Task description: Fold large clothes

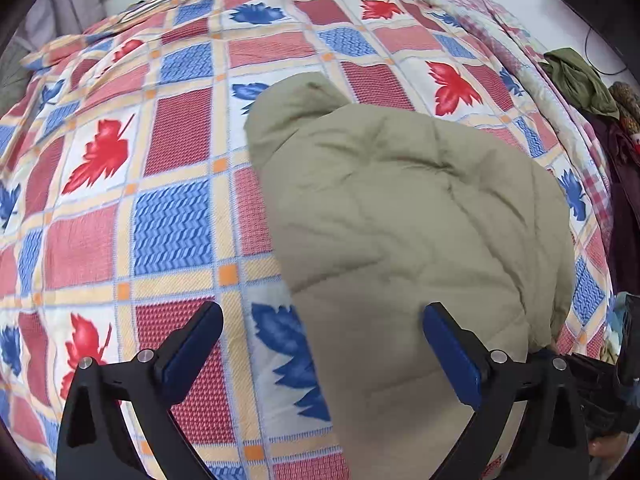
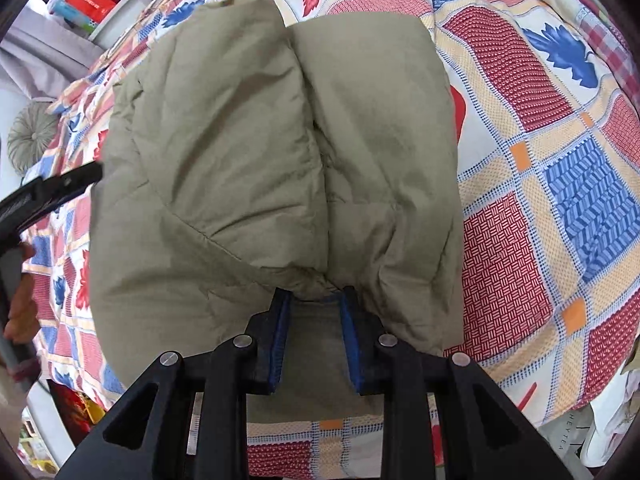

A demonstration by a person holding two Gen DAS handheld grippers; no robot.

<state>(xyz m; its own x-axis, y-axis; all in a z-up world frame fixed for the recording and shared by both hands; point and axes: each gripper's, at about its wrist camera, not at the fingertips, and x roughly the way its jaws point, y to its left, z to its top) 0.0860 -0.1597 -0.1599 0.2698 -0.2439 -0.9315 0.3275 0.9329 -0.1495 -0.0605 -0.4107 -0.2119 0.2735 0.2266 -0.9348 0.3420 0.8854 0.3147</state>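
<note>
Ahead of the right hand-held gripper, folded khaki padded jacket on patterned bedspread, jaws nearly closed pinching its near edge, left hand-held gripper wide open, holding nothing, right finger over the jacket

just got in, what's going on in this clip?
A person with a gripper in each hand is folding a khaki padded jacket on a bed with a patchwork quilt. The right gripper is clamped on the jacket's near edge, where the fabric bunches between its fingers. The left gripper is wide open, holding nothing, hovering over the jacket's left edge. The jacket lies in a bulky, partly folded lump with a crease down its middle. More clothes are piled at the bed's far right.
</note>
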